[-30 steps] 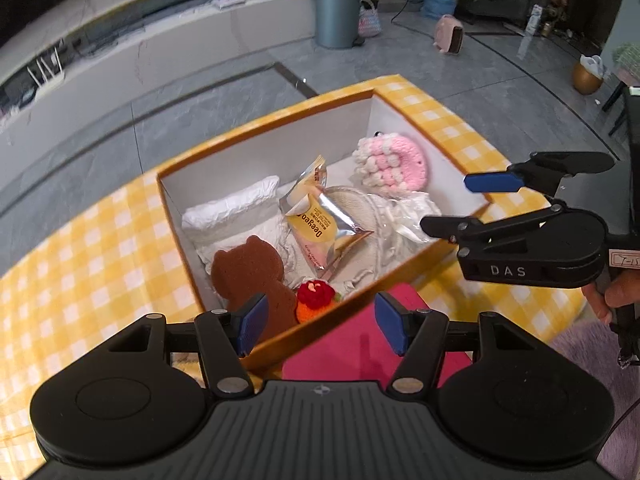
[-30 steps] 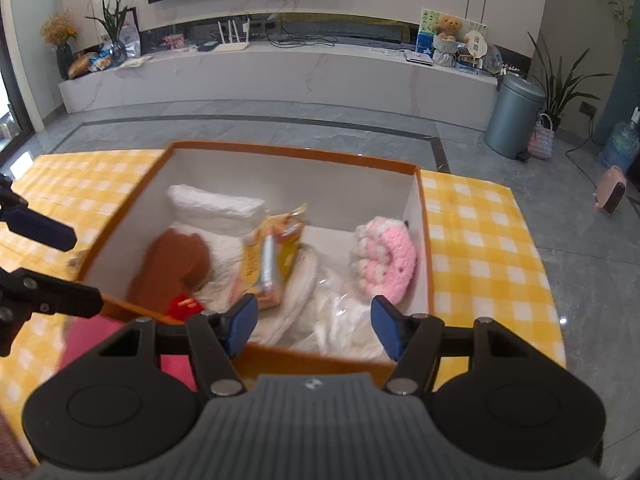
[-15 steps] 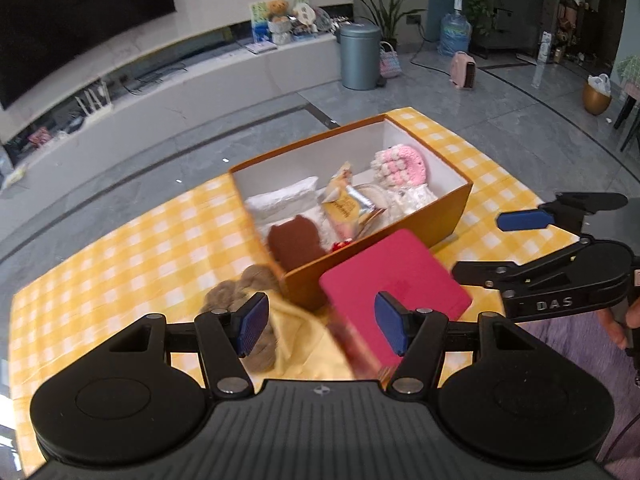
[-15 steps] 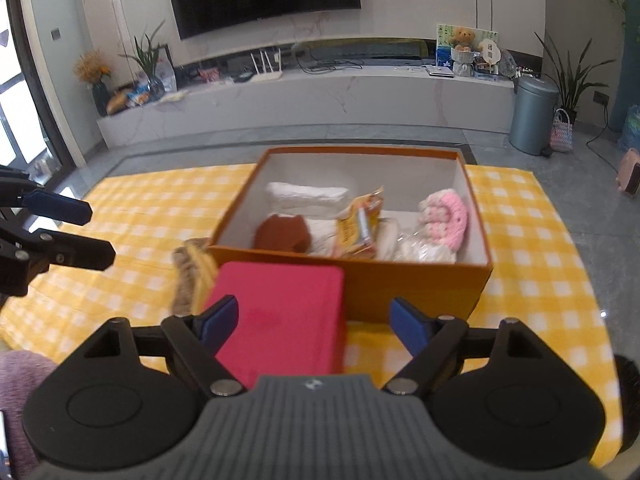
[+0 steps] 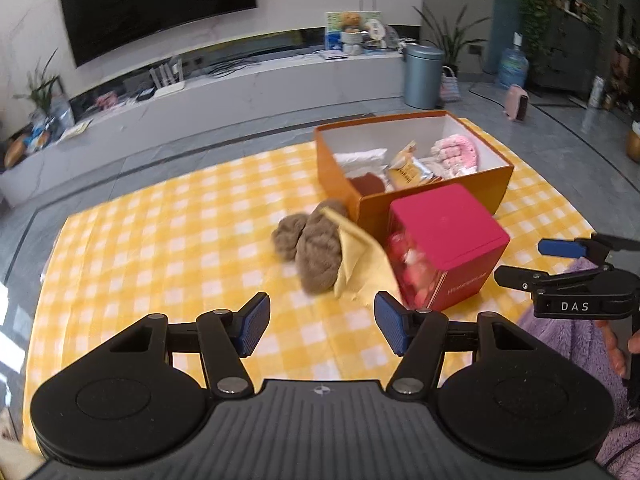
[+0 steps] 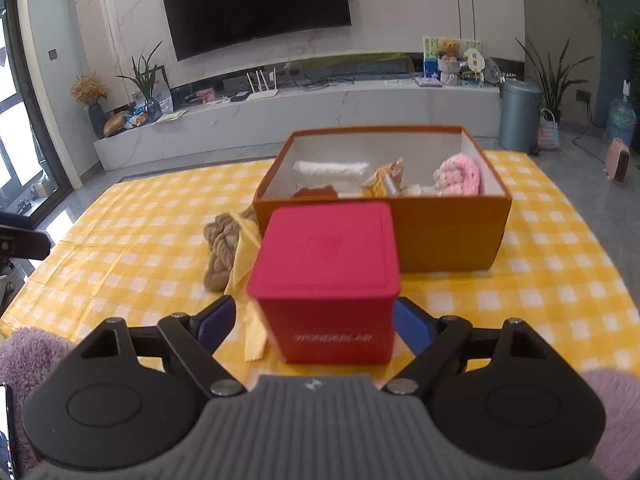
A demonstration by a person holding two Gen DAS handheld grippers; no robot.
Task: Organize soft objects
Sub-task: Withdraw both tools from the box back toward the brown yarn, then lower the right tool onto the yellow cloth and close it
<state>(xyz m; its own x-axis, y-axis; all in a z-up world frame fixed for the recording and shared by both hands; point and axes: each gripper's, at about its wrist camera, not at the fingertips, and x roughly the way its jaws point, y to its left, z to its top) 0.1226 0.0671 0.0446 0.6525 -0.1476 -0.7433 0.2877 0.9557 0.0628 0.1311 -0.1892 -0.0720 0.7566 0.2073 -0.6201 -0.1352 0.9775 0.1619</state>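
Plainly legible, the letters "DAS" are printed in white on the side of the right gripper [image 5: 560,262] as the left wrist view catches it at the right edge, and pale lettering runs along the near face of the red box [image 6: 328,280] — too blurred to spell out with confidence. That red box stands on the yellow checked cloth [image 6: 140,240] directly ahead of the right gripper, whose blue pads [image 6: 412,326] flank its lower corners; the jaws stand wide and whether either pad touches the box cannot be told. Behind the red box and touching or nearly touching it sits the orange box [image 6: 448,232], open at the top, holding a pink crocheted piece [image 6: 460,174], a white folded cloth [image 6: 330,170], a yellow snack packet [image 6: 384,182] and a brown soft toy [image 6: 314,191]. Left of the red box, on the cloth, lies a brown yarn bundle [image 5: 316,252] with a yellow cloth [image 5: 356,258] draped against it. The left gripper [image 5: 320,322] hangs over bare checked cloth with its jaws wide apart and nothing between them — the yarn bundle and yellow cloth lie just ahead of its fingertips, slightly to the right. A purple fleecy sleeve [image 5: 568,344] shows beneath the right gripper in the left wrist view.
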